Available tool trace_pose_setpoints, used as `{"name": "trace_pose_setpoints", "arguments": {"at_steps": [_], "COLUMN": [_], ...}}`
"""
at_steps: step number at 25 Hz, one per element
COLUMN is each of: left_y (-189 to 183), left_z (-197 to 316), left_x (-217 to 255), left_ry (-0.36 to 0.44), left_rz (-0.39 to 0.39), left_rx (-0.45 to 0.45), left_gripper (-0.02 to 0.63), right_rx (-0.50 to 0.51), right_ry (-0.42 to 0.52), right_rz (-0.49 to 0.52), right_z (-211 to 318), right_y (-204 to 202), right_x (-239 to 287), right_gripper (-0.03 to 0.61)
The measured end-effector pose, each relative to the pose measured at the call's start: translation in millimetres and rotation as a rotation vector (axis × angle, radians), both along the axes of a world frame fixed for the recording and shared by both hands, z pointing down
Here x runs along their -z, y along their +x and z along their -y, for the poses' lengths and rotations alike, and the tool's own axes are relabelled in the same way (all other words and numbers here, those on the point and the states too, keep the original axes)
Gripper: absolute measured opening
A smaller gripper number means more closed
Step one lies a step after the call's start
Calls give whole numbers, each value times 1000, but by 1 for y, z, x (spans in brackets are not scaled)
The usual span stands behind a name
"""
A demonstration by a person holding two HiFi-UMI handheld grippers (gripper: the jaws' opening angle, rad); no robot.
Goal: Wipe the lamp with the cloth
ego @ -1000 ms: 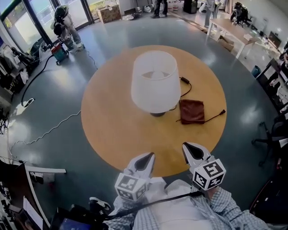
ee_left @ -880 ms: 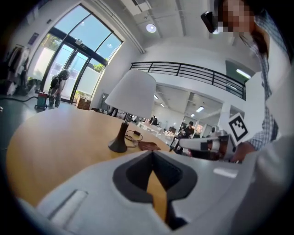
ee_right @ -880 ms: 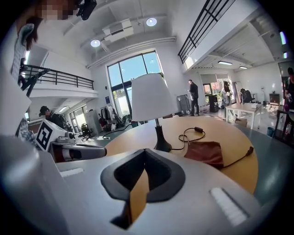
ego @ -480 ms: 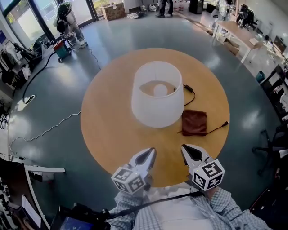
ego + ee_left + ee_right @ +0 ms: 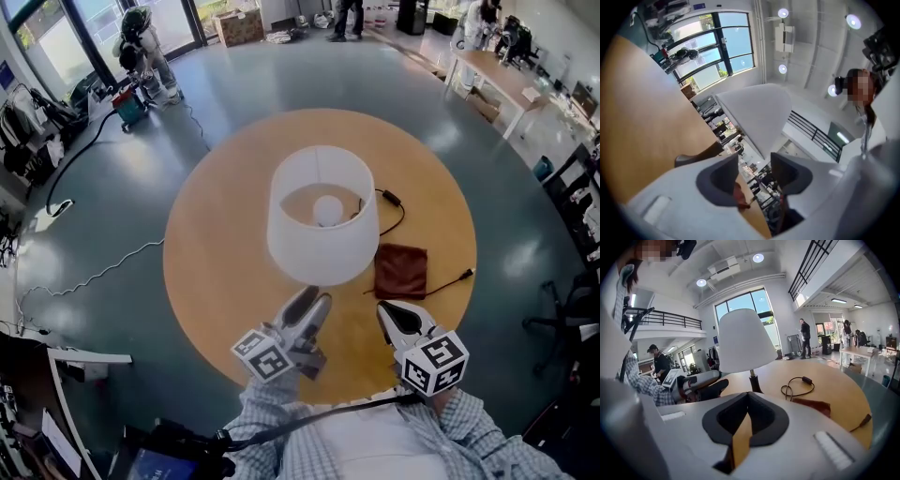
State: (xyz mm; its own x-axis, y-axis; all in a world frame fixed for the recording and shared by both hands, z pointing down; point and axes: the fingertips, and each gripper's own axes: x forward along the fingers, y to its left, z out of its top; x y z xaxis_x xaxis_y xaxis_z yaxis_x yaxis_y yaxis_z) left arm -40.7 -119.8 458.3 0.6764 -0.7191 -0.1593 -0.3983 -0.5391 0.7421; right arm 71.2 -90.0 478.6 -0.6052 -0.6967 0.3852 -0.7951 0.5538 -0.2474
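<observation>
Bright daylight from windows (image 5: 743, 305); fisheye edges dark; left tongs (image 5: 754, 161) softly blurred.

Nothing readable here: no words, numbers or brand marks on anything. The left claw (image 5: 312, 302) and the right claw (image 5: 394, 315) each carry a cube with black-and-white square marker patterns, but those are coded blocks, not letters or digits.

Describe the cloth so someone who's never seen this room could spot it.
Find the round wooden table with the white-shaded lamp on it. Right of the lamp in the head view lies the cloth: a flat, dark reddish-brown square, the only fabric there, beside a thin black cord.
</observation>
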Motion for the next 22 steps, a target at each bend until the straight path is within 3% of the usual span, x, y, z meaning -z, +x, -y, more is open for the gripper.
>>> {"name": "trace_pose_setpoints", "arguments": {"at_steps": [5,11,14,18,22], "left_y": [-10,-10,-8,-2,1], "left_z": [21,21,16,13,7], "left_x": [10,38,48,44,44], "left_ry": [12,71,125,123,112], "left_rz": [-149,-328,-351,-345,-333], "left_rx": [8,-23,-56,-73,-85], "left_gripper": [255,231,132,121,112], "right_rx": [6,12,10,0,32], "right_ry": [-19,-39,-46,-52,-45], "right_rz": [-18,-27,-29,-70,-205], "right_z": [6,0,0,4,13], "right_y": [-6,-7,-7,3,16], "right_x": [-3,-7,-10,-25,-49], "right_gripper": [3,3,3,3,17]}}
